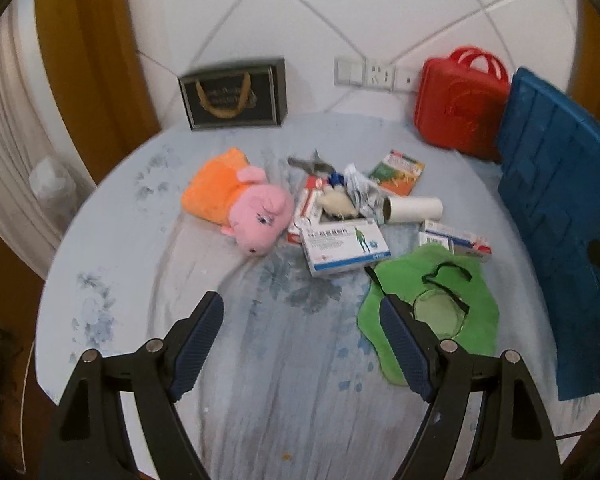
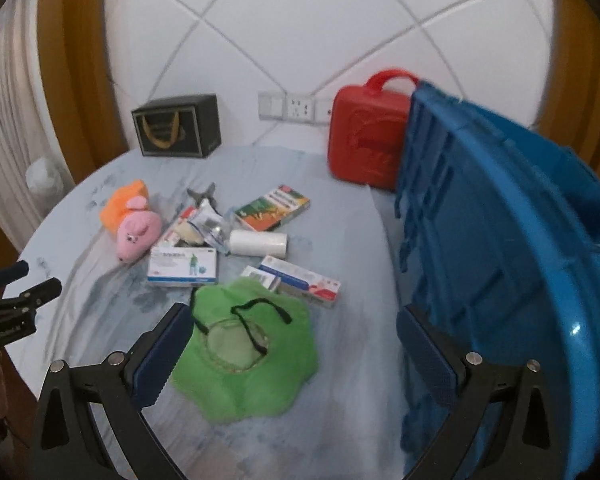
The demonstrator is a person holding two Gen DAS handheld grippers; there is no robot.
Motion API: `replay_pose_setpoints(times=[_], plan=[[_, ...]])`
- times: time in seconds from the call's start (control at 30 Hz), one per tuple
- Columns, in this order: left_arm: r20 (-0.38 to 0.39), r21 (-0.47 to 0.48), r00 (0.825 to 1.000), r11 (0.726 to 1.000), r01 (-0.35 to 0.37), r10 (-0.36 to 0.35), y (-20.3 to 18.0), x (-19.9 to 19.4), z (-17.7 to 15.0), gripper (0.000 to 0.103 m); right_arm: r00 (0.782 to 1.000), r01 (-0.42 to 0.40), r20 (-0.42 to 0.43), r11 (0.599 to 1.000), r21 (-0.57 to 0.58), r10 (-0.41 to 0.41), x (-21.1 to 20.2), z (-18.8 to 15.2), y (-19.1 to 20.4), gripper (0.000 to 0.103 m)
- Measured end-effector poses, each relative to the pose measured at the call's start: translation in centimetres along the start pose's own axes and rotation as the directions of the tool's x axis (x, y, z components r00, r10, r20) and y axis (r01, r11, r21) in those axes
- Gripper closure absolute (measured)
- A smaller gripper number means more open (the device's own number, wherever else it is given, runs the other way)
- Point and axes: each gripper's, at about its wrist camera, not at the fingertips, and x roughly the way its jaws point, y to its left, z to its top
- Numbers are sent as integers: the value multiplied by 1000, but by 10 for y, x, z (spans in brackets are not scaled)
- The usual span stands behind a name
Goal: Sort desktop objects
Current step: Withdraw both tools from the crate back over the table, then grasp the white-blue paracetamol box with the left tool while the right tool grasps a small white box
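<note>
A round table with a pale blue cloth (image 1: 260,360) holds a heap of objects. A pink and orange pig plush (image 1: 240,204) (image 2: 134,222) lies at the left. Medicine boxes (image 1: 344,246) (image 2: 182,266), a white roll (image 1: 414,208) (image 2: 258,242), scissors (image 1: 312,162) and a green-orange box (image 2: 272,208) lie in the middle. A green fabric piece (image 1: 432,308) (image 2: 248,356) lies nearest. My left gripper (image 1: 302,344) is open and empty above the cloth. My right gripper (image 2: 292,356) is open and empty over the green fabric.
A blue plastic crate (image 1: 556,216) (image 2: 500,260) stands tilted at the right edge. A red carry case (image 1: 460,100) (image 2: 368,136) and a black box (image 1: 234,94) (image 2: 178,126) stand at the back by the wall. The left gripper shows in the right wrist view (image 2: 16,300).
</note>
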Motion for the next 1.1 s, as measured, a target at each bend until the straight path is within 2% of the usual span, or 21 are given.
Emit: replay_pose_setpoints(times=[0.2, 0.47, 0.67, 0.87, 0.93, 1.0, 1.07, 1.1], plan=[[-65, 15, 998, 1000, 18, -16, -4, 41, 13, 22, 998, -6, -63, 1000, 6, 6, 42, 11, -2, 0], [-135, 93, 987, 991, 97, -84, 1, 107, 50, 23, 987, 21, -161, 996, 92, -6, 95, 19, 7, 0], [-212, 178, 968, 969, 171, -132, -8, 165, 70, 23, 970, 44, -243, 989, 141, -8, 143, 20, 23, 0], [-252, 248, 950, 937, 246, -183, -34, 220, 96, 23, 953, 78, -301, 982, 172, -23, 179, 23, 25, 0], [-284, 265, 941, 928, 261, -184, -43, 238, 96, 23, 950, 90, -312, 980, 177, -31, 187, 24, 24, 0], [-335, 263, 924, 924, 278, -183, -48, 251, 88, 22, 944, 100, -328, 978, 185, -35, 197, 23, 21, 0], [-311, 276, 931, 919, 282, -192, -48, 244, 77, 20, 938, 99, -345, 978, 183, -30, 205, 20, 20, 0], [-313, 272, 929, 918, 288, -199, -46, 240, 72, 20, 936, 96, -351, 979, 180, -27, 208, 19, 21, 0]])
